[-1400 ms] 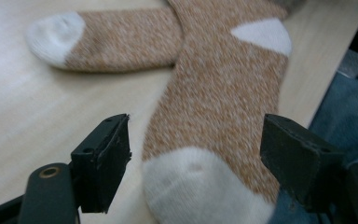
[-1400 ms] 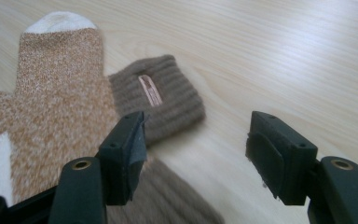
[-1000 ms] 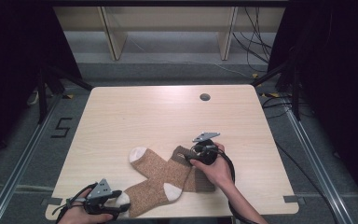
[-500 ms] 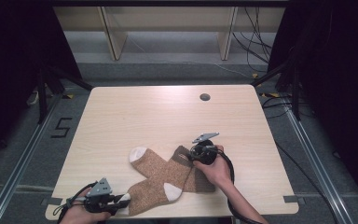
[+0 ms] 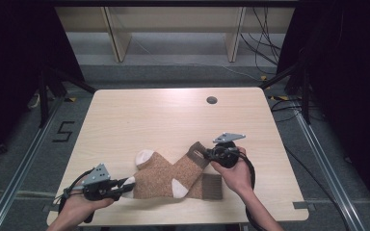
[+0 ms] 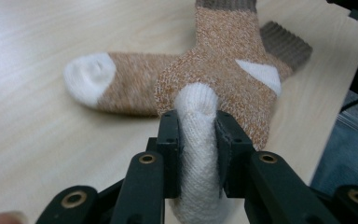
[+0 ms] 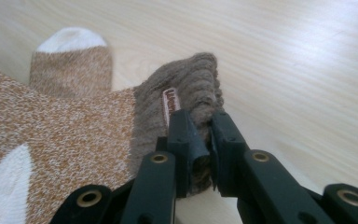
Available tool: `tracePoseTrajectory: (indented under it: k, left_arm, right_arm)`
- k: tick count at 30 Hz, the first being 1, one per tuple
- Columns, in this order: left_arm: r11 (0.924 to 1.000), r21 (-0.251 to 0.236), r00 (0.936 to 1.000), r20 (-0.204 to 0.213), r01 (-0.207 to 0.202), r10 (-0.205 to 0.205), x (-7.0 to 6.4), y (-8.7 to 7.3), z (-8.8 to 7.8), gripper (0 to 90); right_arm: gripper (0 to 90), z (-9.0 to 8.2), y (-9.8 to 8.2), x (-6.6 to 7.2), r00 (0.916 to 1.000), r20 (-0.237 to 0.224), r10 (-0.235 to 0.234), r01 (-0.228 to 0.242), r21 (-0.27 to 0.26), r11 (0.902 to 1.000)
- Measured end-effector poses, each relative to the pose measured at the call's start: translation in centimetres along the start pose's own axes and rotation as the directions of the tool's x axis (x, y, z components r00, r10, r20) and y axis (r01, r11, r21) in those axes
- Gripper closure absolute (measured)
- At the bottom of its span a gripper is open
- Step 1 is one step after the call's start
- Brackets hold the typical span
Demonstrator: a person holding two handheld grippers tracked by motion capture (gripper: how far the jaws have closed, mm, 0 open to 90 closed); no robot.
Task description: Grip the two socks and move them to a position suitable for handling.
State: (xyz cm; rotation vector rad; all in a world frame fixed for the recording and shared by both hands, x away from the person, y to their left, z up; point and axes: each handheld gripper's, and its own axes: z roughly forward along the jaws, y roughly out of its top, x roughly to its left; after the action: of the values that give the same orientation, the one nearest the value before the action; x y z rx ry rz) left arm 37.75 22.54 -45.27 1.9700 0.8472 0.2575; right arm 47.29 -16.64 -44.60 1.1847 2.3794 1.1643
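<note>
Left edge, near corner of the table point(image 5: 125, 110): left gripper point(image 5: 125, 184) clenched on the white toe point(image 6: 196, 140) of the upper sock point(image 5: 173, 174). In the left gripper view the toe is bunched upright between both pads, the fabric squeezed into a narrow ridge. Holding it by the very tip probably keeps the full length of the sock free to hang or stretch.

Centre: two tan socks with white heels and toes lie crossed in an X, near the front edge. The lower sock point(image 5: 151, 160) runs beneath, its white toe point(image 5: 143, 156) pointing away to the left and lying flat on the wood, ungripped. Its brown cuff point(image 5: 211, 186) rests at the front right, touching the table. It lies under the crossing, so lifting the upper one should peel the pair apart.

Right: right gripper point(image 5: 203, 153) clamped on the brown ribbed cuff point(image 7: 186, 100) of that same upper sock, at the end opposite the toe. The right gripper view shows the cuff folded and pinched between the pads, a small label beside the left jaw. Cuff end looks raised a little off the surface.

Judgement: one sock, held at both ends, reads as a lift-and-separate grip. The risk is the lower sock dragging along by friction at the crossing.
</note>
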Motion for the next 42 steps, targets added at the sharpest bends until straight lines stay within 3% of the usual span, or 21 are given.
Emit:
tracePoseTrajectory:
  k: [2, 3, 5, 10, 11, 14, 15, 17, 20, 21, 22, 23, 26, 28, 29, 30, 32, 35, 39, 41, 42]
  left_arm:
    - [1.0000, 0.000, 1.0000, -0.006, -0.004, 0.004, 0.3, 0.3, 0.2, 73.6]
    - [1.0000, -0.009, 1.0000, -0.007, -0.003, 0.003, 0.5, 0.7, 0.6, 73.6]
    - [0.9999, -0.008, 0.9997, -0.017, -0.015, 0.015, 1.2, 1.7, 1.2, 73.6]
    - [0.9991, -0.020, 0.9984, -0.042, -0.038, 0.037, 2.4, 4.0, 2.5, 73.3]
    - [0.9987, -0.028, 0.9980, -0.048, -0.042, 0.041, 3.0, 4.9, 3.2, 73.0]
    - [0.9987, -0.039, 0.9983, -0.048, -0.034, 0.032, 3.7, 5.6, 4.0, 72.8]
    - [0.9988, -0.035, 0.9980, -0.055, -0.034, 0.032, 3.9, 5.9, 4.4, 72.8]
    - [0.9986, -0.043, 0.9978, -0.060, -0.031, 0.028, 4.5, 6.4, 5.4, 72.6]
    - [0.9990, -0.034, 0.9973, -0.067, -0.031, 0.028, 5.4, 7.1, 7.0, 72.4]
    - [0.9991, -0.031, 0.9972, -0.069, -0.030, 0.028, 5.7, 7.3, 7.5, 72.4]
    - [0.9991, -0.026, 0.9970, -0.070, -0.034, 0.032, 6.0, 7.6, 8.1, 72.3]
    - [0.9990, -0.025, 0.9966, -0.074, -0.038, 0.036, 6.3, 8.0, 8.6, 72.0]
    - [0.9989, -0.005, 0.9950, -0.089, -0.046, 0.045, 7.2, 9.0, 10.2, 71.7]
    - [0.9987, 0.005, 0.9944, -0.092, -0.051, 0.051, 7.8, 9.5, 11.3, 71.1]
    - [0.9990, 0.007, 0.9938, -0.102, -0.043, 0.044, 8.0, 9.7, 11.8, 70.9]
    - [0.9988, 0.020, 0.9940, -0.099, -0.045, 0.046, 8.3, 9.8, 12.3, 70.7]
    - [0.9985, 0.038, 0.9929, -0.110, -0.040, 0.044, 8.8, 9.9, 13.3, 69.8]
    - [0.9978, 0.065, 0.9894, -0.144, -0.014, 0.023, 9.5, 9.6, 14.8, 68.8]
    - [0.9965, 0.080, 0.9839, -0.178, 0.021, -0.006, 10.4, 9.2, 15.7, 68.1]
    - [0.9945, 0.104, 0.9795, -0.202, 0.015, 0.006, 10.7, 9.0, 15.7, 66.9]
    - [0.9935, 0.112, 0.9768, -0.214, 0.018, 0.006, 10.8, 8.9, 15.8, 63.9]
  right_arm:
    - [80.4, -0.3, 0.0, -0.2, 0.9998, 0.018, -0.005, 0.005, -0.006, 1.0000]
    - [80.4, -0.8, 0.1, -0.5, 0.9993, 0.032, 0.021, -0.020, -0.026, 0.9995]
    - [80.4, -1.0, 0.1, -0.9, 0.9995, 0.032, 0.005, -0.003, -0.045, 0.9990]
    - [80.4, -2.3, 0.2, -1.8, 0.9961, 0.076, 0.044, -0.039, -0.068, 0.9969]
    - [80.3, -2.6, 0.1, -2.0, 0.9932, 0.089, 0.075, -0.067, -0.089, 0.9937]
    - [80.3, -2.9, 0.1, -2.6, 0.9920, 0.115, 0.053, -0.043, -0.091, 0.9950]
    - [80.3, -2.8, 0.1, -2.7, 0.9920, 0.097, 0.081, -0.072, -0.095, 0.9929]
    - [80.3, -2.9, 0.1, -3.0, 0.9903, 0.114, 0.080, -0.069, -0.100, 0.9926]
    - [80.3, -2.8, 0.0, -3.7, 0.9864, 0.141, 0.085, -0.071, -0.105, 0.9920]
    - [80.3, -2.7, 0.0, -3.7, 0.9821, 0.151, 0.113, -0.097, -0.105, 0.9897]
    - [80.3, -2.8, 0.0, -4.1, 0.9815, 0.166, 0.095, -0.079, -0.100, 0.9918]
    - [80.3, -2.5, 0.0, -4.5, 0.9780, 0.174, 0.115, -0.096, -0.110, 0.9893]
    - [80.3, -2.2, 0.0, -5.1, 0.9756, 0.190, 0.109, -0.089, -0.113, 0.9896]
    - [80.3, -1.9, 0.0, -5.3, 0.9680, 0.219, 0.122, -0.102, -0.103, 0.9894]
    - [80.2, -1.6, -0.1, -5.6, 0.9673, 0.225, 0.117, -0.094, -0.111, 0.9894]
    - [80.2, -1.5, 0.0, -5.6, 0.9630, 0.229, 0.141, -0.120, -0.103, 0.9874]
    - [80.1, -1.1, -0.1, -6.1, 0.9614, 0.247, 0.122, -0.100, -0.099, 0.9900]
    - [79.8, -0.4, -0.2, -6.3, 0.9561, 0.257, 0.140, -0.124, -0.078, 0.9892]
    - [79.2, 0.8, -0.3, -6.8, 0.9566, 0.258, 0.135, -0.121, -0.070, 0.9902]
    - [78.6, 1.3, -0.3, -6.7, 0.9535, 0.262, 0.149, -0.138, -0.060, 0.9887]
    - [77.4, 2.0, -0.3, -6.6, 0.9571, 0.254, 0.140, -0.131, -0.052, 0.9900]
